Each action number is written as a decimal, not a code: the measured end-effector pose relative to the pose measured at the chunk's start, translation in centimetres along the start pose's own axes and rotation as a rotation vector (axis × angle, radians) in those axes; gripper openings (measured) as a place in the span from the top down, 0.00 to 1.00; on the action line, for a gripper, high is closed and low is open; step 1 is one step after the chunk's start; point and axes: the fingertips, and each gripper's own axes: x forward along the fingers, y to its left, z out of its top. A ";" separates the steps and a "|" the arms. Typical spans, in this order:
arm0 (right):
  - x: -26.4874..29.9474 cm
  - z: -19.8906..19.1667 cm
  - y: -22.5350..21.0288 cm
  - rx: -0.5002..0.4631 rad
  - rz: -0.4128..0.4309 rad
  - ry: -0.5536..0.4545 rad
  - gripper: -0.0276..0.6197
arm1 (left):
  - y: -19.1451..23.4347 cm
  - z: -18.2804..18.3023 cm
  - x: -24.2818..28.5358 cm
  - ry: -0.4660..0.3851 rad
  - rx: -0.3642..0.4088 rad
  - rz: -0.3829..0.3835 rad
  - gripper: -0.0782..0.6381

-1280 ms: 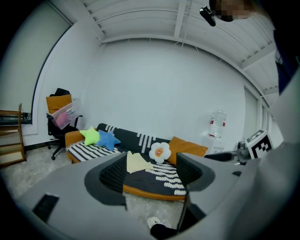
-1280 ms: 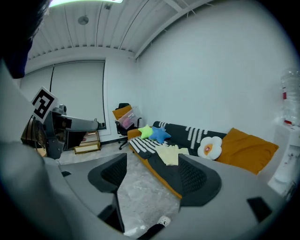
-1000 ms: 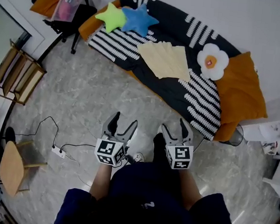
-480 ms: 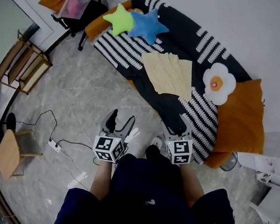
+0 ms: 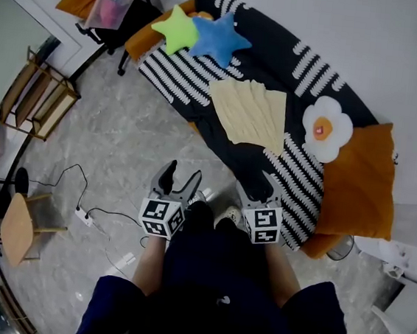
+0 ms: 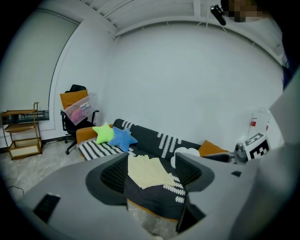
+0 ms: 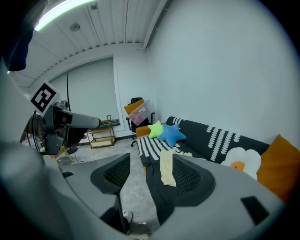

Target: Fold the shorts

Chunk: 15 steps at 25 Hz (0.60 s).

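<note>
Since the pale yellow shorts (image 5: 247, 115) are lying flat on the far sofa (image 5: 270, 43), well apart from you, you are carrying both tongs empty: the left gripper (image 5: 180, 176) is gaping apart, and the right gripper (image 5: 256, 188) is closing on nothing.

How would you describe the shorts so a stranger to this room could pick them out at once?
Find the black-and-white patterned sofa against the wall. On the middle of its seat, between the blue star cushion and the white flower cushion, lie the shorts: the only flat, pale yellow cloth.
</note>
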 end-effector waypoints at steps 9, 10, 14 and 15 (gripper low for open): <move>2.2 2.0 -3.3 0.058 -0.121 -0.027 0.54 | 1.4 1.8 5.9 0.042 0.071 -0.101 0.46; 2.7 2.1 -3.7 0.074 -0.140 -0.025 0.54 | 1.8 2.0 7.0 0.048 0.082 -0.116 0.46; 5.7 2.9 -5.6 0.136 -0.211 -0.012 0.56 | 3.8 3.5 12.4 0.085 0.187 -0.183 0.48; 6.9 3.2 -5.9 0.147 -0.223 -0.003 0.56 | 4.5 4.0 13.8 0.093 0.211 -0.200 0.48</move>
